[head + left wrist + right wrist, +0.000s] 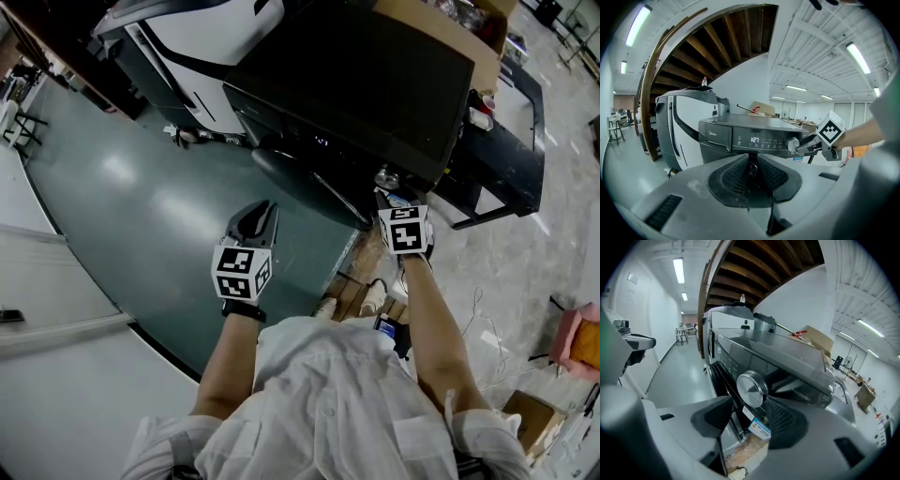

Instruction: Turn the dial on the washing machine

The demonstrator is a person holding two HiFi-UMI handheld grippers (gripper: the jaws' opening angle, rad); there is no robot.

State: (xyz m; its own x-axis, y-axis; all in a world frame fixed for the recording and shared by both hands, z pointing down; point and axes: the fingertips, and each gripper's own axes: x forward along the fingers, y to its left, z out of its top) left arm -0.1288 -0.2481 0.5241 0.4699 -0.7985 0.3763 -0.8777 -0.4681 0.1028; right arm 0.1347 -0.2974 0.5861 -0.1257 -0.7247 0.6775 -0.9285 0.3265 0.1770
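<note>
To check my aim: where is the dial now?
In the right gripper view the dial sits centre frame, just beyond the open jaws of the right gripper; on the washing machine it is right of the lit display.

One dial [749, 389], two tongs [266, 208] [382, 194], perhaps two machines [375, 84] [211, 37].

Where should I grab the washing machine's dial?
Pinch the dial by its round rim, one pad each side, coming straight at its flat face from the front. It sticks out of the panel, and the right tool faces it, jaws apart.
</note>
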